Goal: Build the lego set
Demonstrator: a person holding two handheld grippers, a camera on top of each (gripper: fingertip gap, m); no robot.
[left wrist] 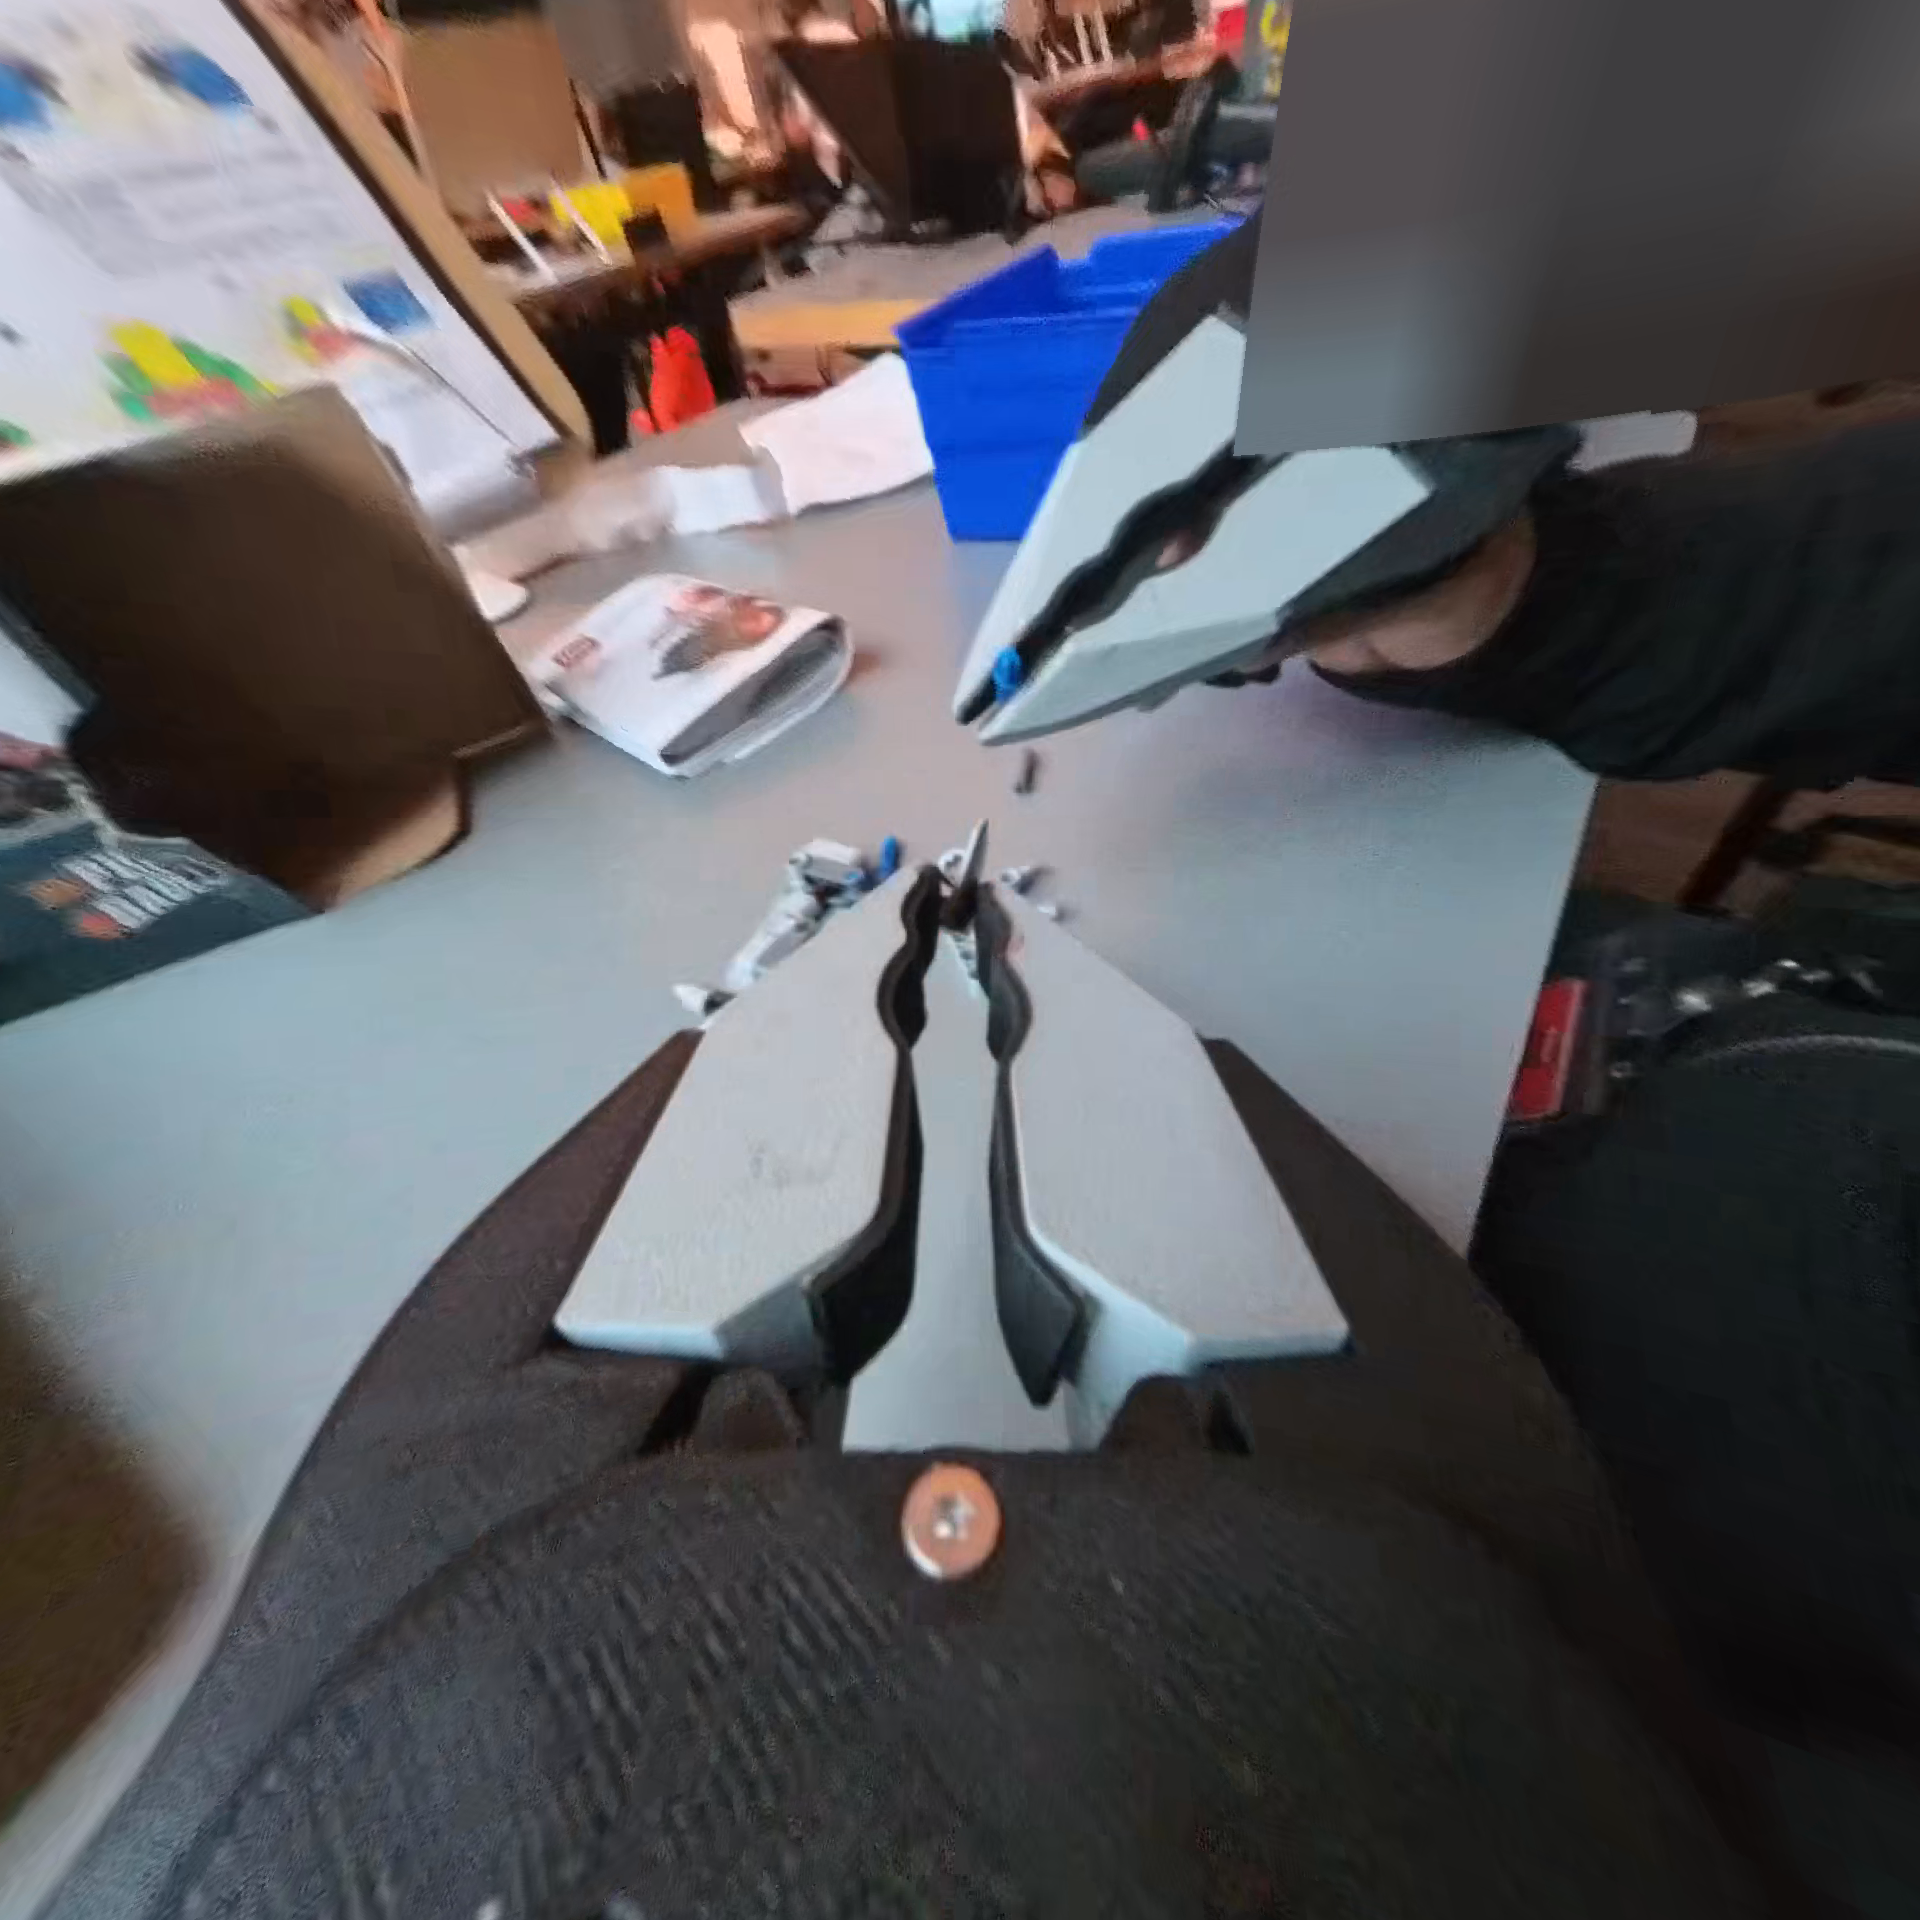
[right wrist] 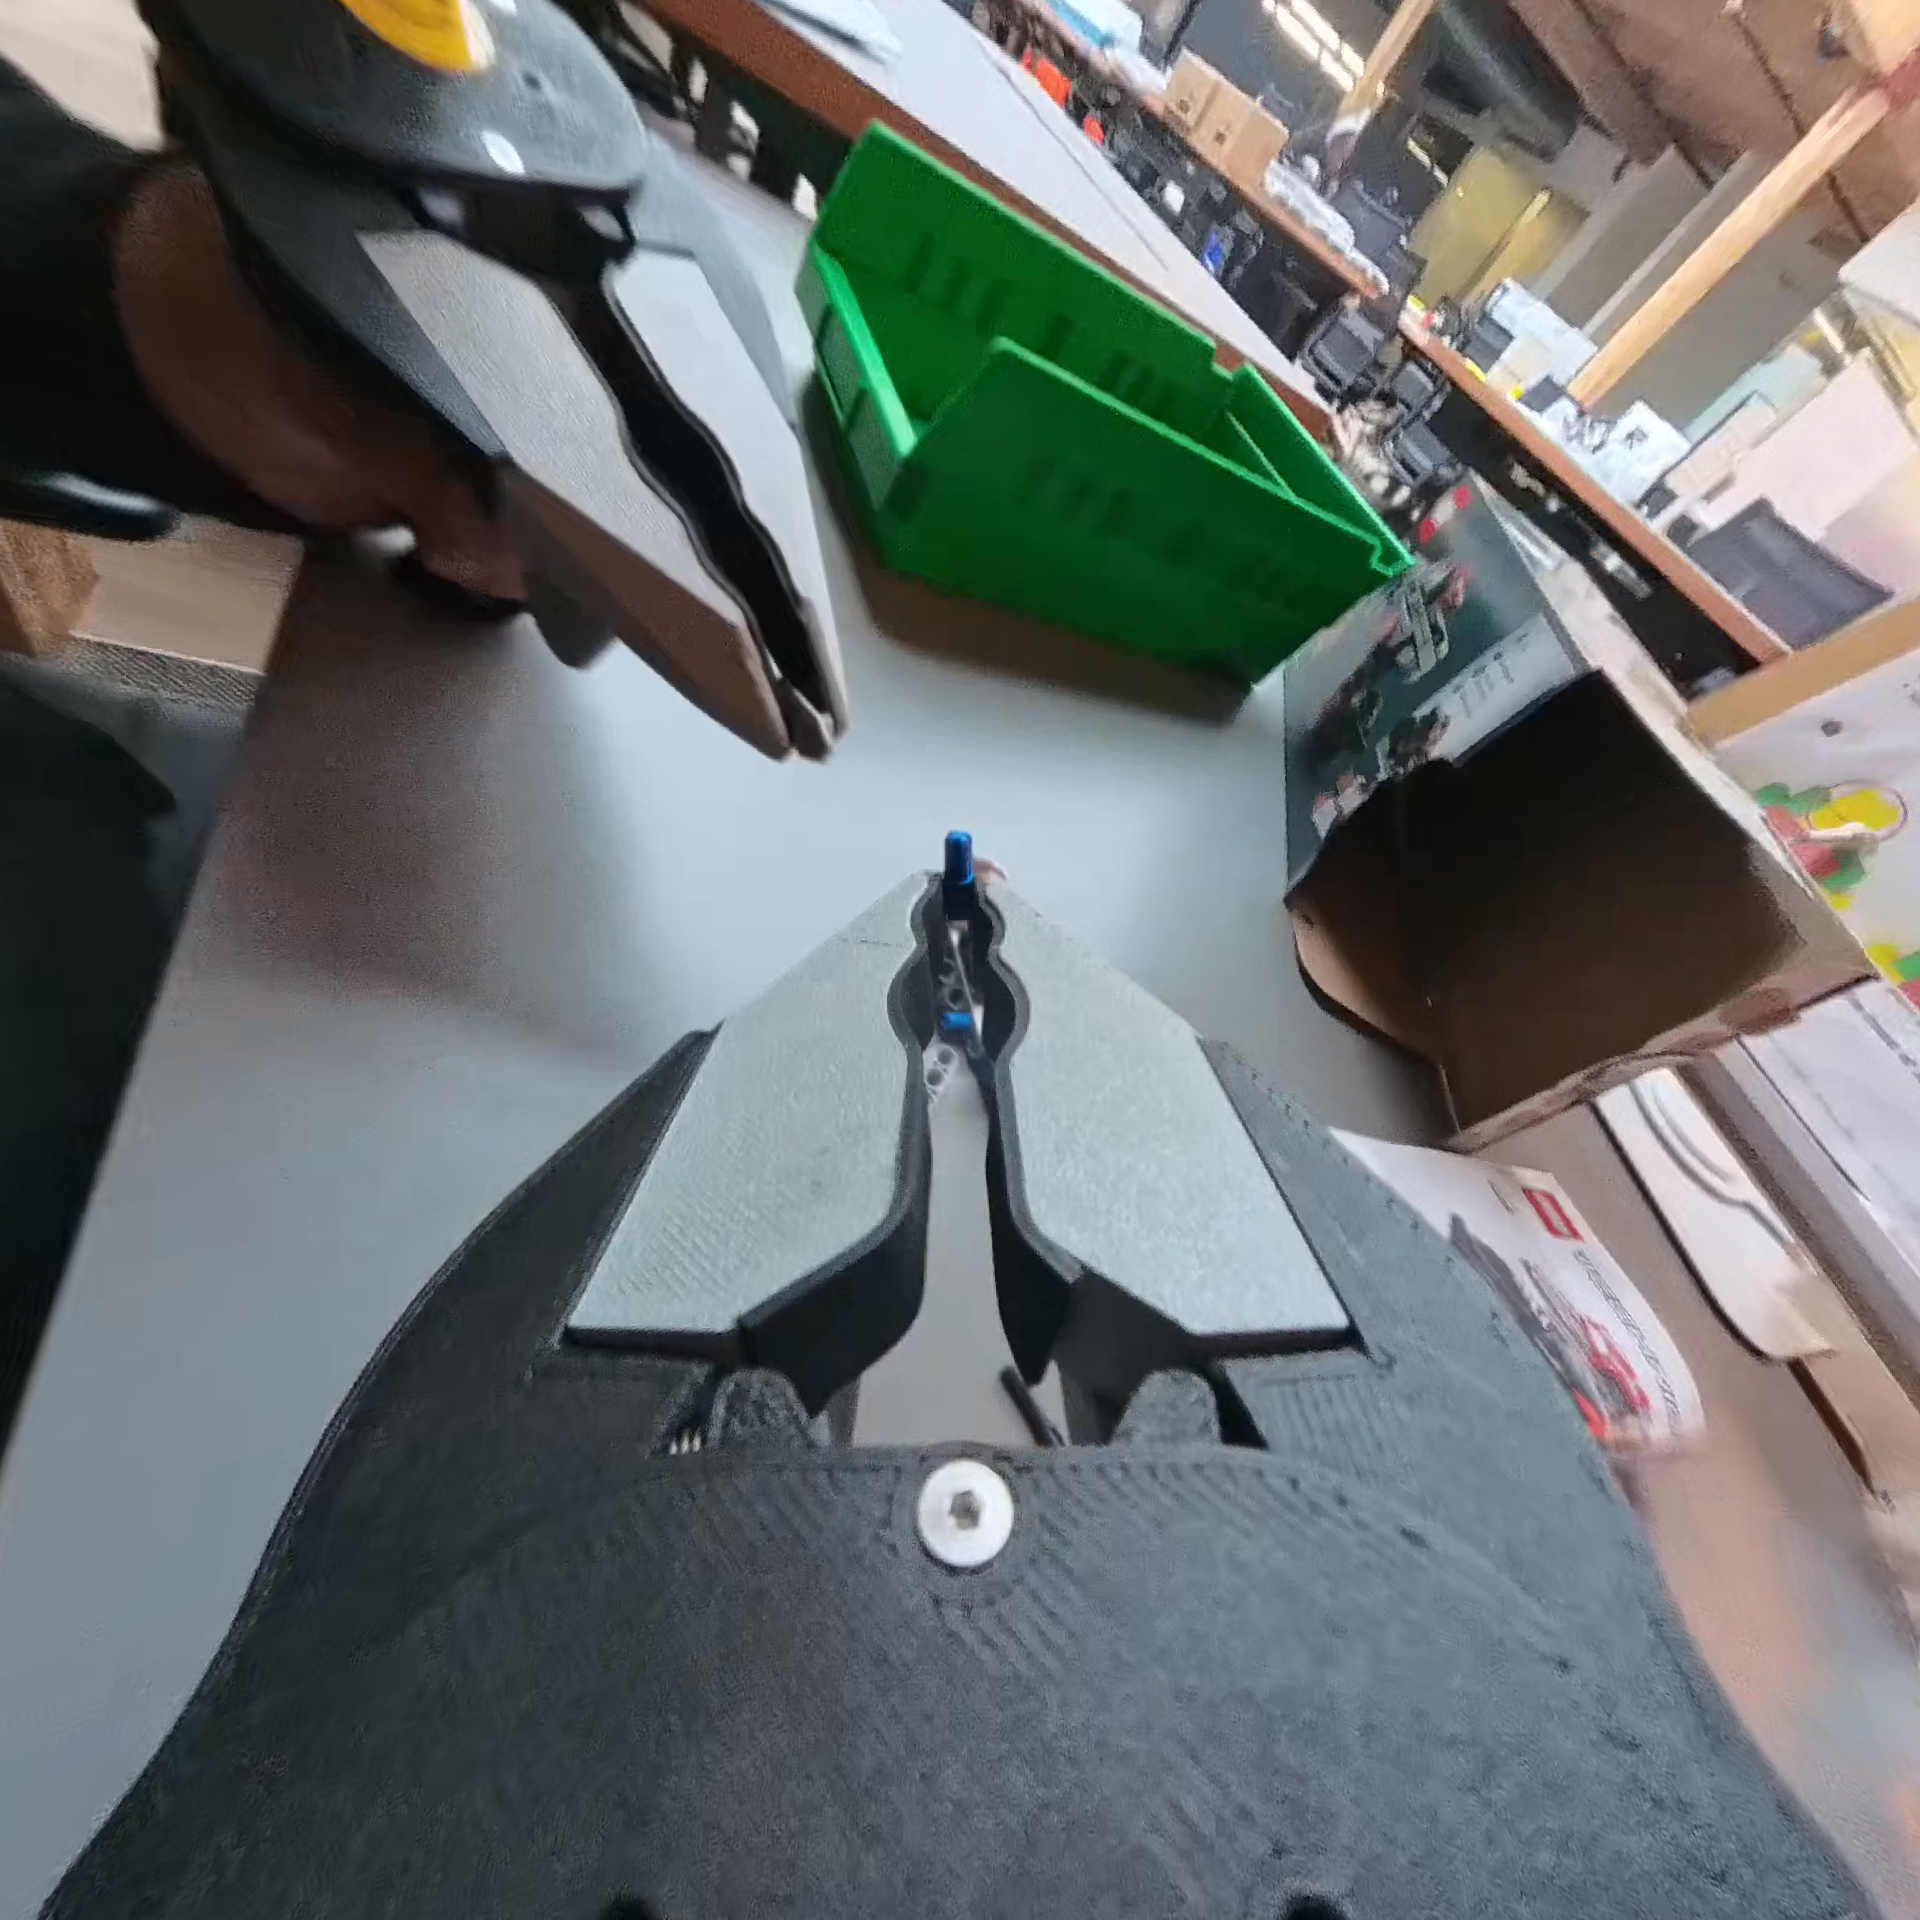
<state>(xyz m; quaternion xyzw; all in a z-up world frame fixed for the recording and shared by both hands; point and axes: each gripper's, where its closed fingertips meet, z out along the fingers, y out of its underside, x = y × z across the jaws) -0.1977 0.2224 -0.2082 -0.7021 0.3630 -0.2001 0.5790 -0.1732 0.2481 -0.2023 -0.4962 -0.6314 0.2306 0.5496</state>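
While left wrist view is blurry, left gripper (left wrist: 951, 883) jaws look nearly closed on a thin dark lego piece (left wrist: 971, 868), grey parts (left wrist: 800, 914) half hidden behind on table (left wrist: 416, 987). Right wrist view: right gripper (right wrist: 961, 894) pinches blue pin (right wrist: 957, 862); beam (right wrist: 943, 1049) under it mostly hidden; green bin (right wrist: 1091, 478) beyond

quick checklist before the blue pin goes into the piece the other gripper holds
1. Blue pin clamped in right gripper fingers: ok.
2. Pin tip protrudes past the fingers: ok.
3. Left gripper shut on a dark piece: ok.
4. Pin lined up with a hole in that piece: cannot tell, blurred.
5. Grippers apart, no contact yet: ok.
6. Loose parts on the grey table below the left fingers, clear of the approach: cannot tell.
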